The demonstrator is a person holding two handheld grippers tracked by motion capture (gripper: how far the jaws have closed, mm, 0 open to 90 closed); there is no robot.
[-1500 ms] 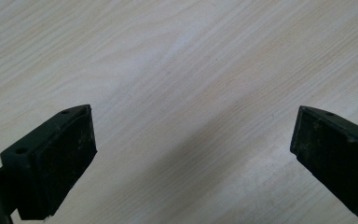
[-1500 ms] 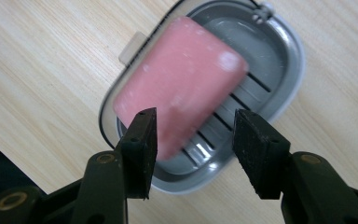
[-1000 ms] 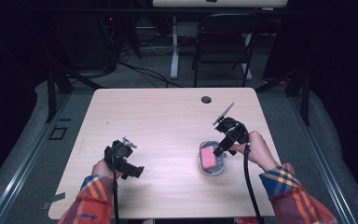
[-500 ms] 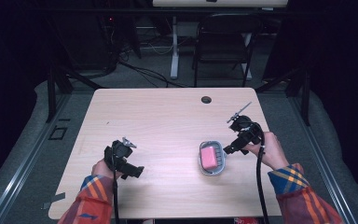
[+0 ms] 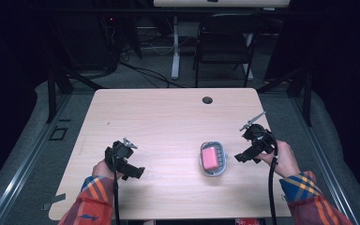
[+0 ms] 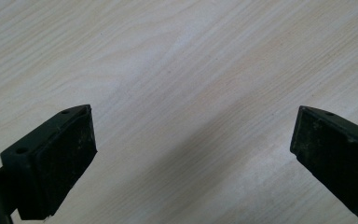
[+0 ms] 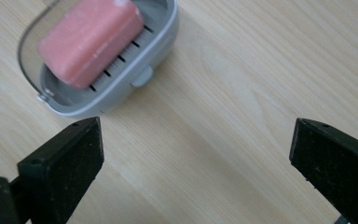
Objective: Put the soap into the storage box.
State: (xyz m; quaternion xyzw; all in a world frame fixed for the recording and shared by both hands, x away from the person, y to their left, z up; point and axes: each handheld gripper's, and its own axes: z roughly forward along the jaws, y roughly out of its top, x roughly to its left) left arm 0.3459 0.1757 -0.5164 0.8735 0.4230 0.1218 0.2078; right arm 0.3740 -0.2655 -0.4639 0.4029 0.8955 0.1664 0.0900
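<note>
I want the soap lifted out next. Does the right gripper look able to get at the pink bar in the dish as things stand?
Probably yes. The right gripper sits just beside the soap dish with jaws wide apart and empty, and the pink bar lies uncovered, nothing between them.

Pink soap [image 7: 91, 39], pale grey slotted soap dish [image 7: 135, 70], light wood-grain table [image 5: 168, 117], black tools, red-orange plaid sleeves [image 5: 91, 206]

Setting: a lab or recording studio. You sit at a pale wood-grain table [image 5: 168, 122] with a cable hole [image 5: 207, 100], ringed by dark curtains, metal rails [image 5: 26, 159] on grey floor, loose cables [image 5: 145, 75], a folding chair [image 5: 225, 51] and a second desk [image 5: 215, 3] behind.
</note>
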